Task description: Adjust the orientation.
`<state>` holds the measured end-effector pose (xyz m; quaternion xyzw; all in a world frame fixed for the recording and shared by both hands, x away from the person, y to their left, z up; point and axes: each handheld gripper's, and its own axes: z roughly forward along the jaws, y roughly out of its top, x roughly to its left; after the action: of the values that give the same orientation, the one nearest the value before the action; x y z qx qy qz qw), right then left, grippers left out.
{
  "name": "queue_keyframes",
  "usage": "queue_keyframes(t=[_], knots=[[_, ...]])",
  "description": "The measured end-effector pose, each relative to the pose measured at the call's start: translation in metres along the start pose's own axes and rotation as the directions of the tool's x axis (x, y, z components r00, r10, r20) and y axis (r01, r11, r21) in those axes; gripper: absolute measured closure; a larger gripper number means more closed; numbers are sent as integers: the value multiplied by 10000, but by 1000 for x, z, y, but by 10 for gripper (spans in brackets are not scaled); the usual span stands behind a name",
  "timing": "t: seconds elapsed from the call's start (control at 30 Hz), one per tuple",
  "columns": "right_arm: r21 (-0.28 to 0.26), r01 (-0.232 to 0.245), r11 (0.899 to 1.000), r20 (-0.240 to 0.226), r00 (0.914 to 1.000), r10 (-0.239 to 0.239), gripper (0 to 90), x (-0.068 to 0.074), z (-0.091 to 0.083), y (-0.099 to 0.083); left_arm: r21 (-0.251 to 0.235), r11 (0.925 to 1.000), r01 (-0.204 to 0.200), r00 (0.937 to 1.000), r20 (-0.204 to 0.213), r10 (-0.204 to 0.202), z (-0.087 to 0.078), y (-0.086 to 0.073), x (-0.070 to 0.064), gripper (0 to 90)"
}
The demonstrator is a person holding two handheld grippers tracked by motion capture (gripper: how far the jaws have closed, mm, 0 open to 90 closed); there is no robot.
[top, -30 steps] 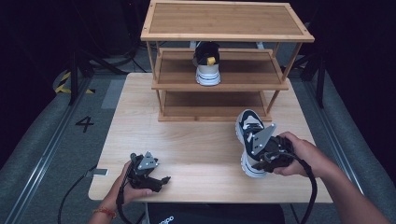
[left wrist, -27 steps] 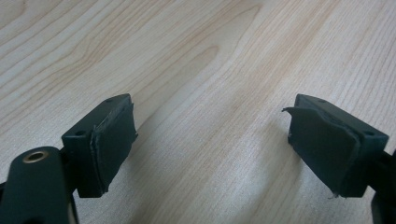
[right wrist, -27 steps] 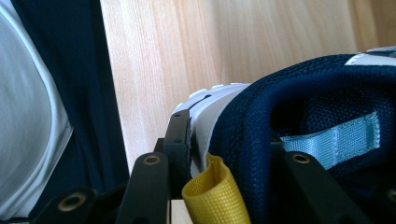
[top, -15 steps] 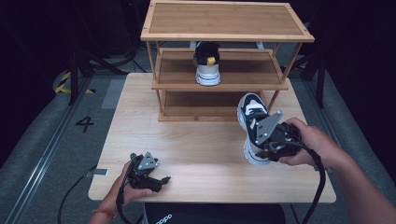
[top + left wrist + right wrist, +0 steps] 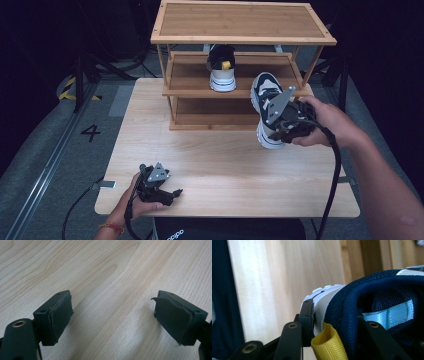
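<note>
The right gripper view reveals the right gripper (image 5: 332, 322) clamping the sneaker (image 5: 266, 107) heel by its yellow loop (image 5: 327, 345). Since earlier it rose toward twelve o'clock, nearing the shelf rack (image 5: 240, 35). The left gripper (image 5: 172, 192) gapes wide on the bench (image 5: 225, 165).

left gripper (image 5: 172, 192) fingers apart, low; right gripper (image 5: 272, 127) clamped, raised

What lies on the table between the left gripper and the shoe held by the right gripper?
Only bare table separates the left gripper from the shoe, as the high view shows.
</note>
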<state>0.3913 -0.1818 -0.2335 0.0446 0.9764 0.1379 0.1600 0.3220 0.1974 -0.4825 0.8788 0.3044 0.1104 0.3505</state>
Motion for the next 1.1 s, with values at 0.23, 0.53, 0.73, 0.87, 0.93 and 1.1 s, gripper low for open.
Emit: queue_keyframes(t=[0.23,0.53,0.73,0.87,0.93,1.1], knots=[[-25,71,10000,205,9998,-71,657,-31,2,15,-2,10000,7,10000,-15,-7,0,0,0,154],[128,-1,9999,244,9997,-2,655,-64,11,29,-8,10000,13,10000,-30,-13,0,0,0,155],[392,-296,9988,234,9993,287,652,-87,26,37,3,10000,29,10000,15,-29,-1,-1,-1,155],[563,-365,9977,124,9993,359,647,-96,32,41,-34,10000,-3,10000,-35,3,-1,-1,-1,155],[514,-310,9982,45,9995,308,638,-103,32,45,-20,10000,-84,9999,-59,84,-1,-1,-1,155],[652,-318,9974,392,9988,293,604,-114,34,53,-18,9999,-101,9999,-53,101,-1,-1,-1,155]])
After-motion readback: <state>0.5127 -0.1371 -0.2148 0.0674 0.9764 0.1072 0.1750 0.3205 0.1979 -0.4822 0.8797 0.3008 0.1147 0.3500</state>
